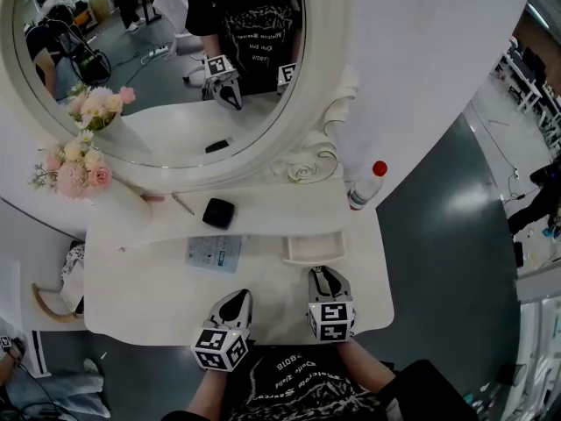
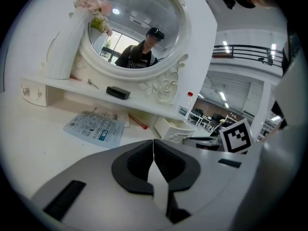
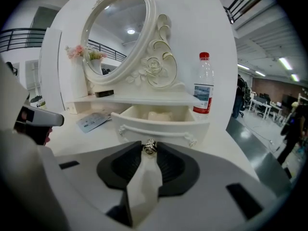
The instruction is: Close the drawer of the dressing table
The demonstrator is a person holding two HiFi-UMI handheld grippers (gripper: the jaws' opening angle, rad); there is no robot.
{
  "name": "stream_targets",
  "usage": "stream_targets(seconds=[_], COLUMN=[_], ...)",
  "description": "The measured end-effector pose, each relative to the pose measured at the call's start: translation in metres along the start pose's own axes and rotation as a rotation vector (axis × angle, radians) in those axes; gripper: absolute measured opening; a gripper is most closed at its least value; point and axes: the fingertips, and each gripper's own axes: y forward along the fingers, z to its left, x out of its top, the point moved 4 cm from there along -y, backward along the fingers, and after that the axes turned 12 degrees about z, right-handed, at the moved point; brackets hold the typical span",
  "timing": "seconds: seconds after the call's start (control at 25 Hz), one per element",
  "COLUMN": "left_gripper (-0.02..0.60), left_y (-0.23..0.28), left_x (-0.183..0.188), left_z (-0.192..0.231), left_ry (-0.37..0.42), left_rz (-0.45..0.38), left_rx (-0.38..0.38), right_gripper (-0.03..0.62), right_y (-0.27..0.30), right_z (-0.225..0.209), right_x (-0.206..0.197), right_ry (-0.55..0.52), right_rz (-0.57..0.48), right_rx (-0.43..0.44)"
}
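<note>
The white dressing table has a small drawer pulled out at its right side, under the shelf. In the right gripper view the drawer front faces me and its small metal knob sits pinched between the tips of my right gripper. In the head view the right gripper points at the drawer from the near side. My left gripper hovers over the tabletop to the left of it, jaws shut with nothing between them.
A water bottle with a red cap stands on the shelf right of the drawer. A black box, a printed packet, a flower vase and the oval mirror lie further left and behind. The table's right edge is near the drawer.
</note>
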Motion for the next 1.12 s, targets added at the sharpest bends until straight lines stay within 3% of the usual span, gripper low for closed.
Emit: stream_targets(seconds=[0.88, 1.12], left_gripper=[0.017, 0.017], left_y=[0.012, 0.015], left_x=[0.012, 0.013], left_z=[0.008, 0.003], left_ry=[-0.013, 0.024], left_rz=[-0.013, -0.002], left_rx=[-0.03, -0.038], right_gripper=[0.104, 0.104], right_y=[0.008, 0.012], right_z=[-0.004, -0.006], right_x=[0.006, 0.012], right_ry=[-0.036, -0.036], right_rz=[0.018, 0.021], right_rx=[-0.016, -0.018])
